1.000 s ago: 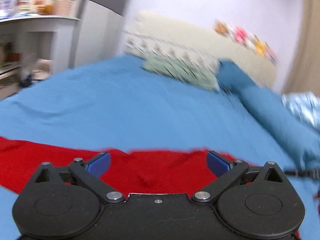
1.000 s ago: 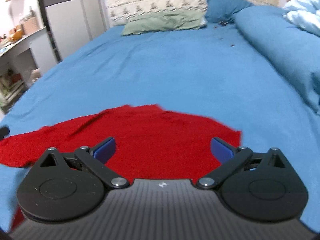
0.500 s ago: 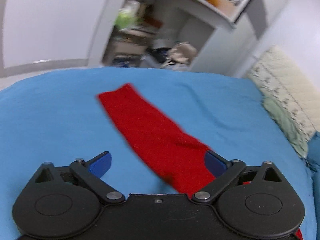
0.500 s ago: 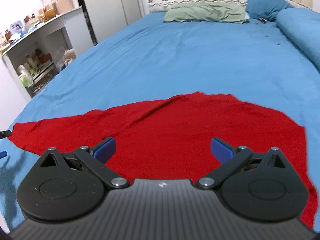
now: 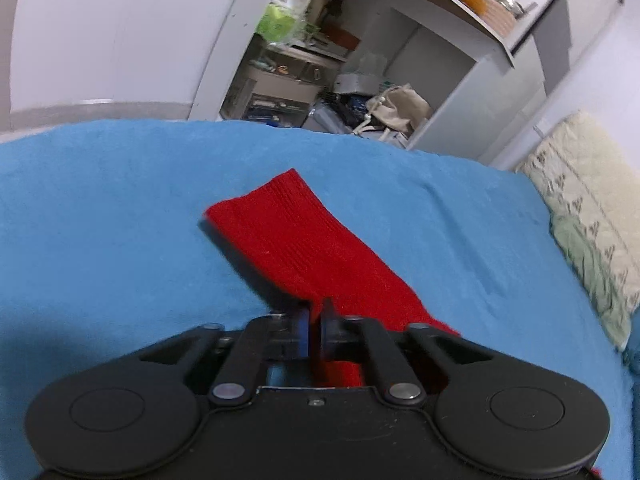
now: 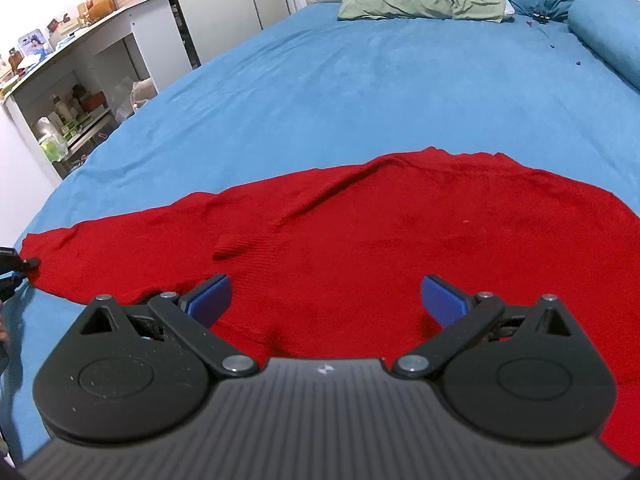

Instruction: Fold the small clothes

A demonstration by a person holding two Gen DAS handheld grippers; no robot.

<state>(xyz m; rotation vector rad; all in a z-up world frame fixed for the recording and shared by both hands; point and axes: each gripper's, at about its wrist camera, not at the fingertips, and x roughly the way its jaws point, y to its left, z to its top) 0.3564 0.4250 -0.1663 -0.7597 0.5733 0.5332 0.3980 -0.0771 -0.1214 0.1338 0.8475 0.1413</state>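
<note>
My left claw (image 5: 315, 322) is clenched on the sleeve (image 5: 304, 248) of the red sweater (image 6: 360, 240), pinching the knit between its blue pads (image 5: 303, 330); the cuff end stretches ahead of it over the blue bed (image 5: 100, 220); my right claw (image 6: 325, 296) is released, fingers spread wide, hovering over the sweater's body, which lies spread flat on the bed (image 6: 360, 80); a green pillow (image 6: 420, 6) rests at the far headboard.
</note>
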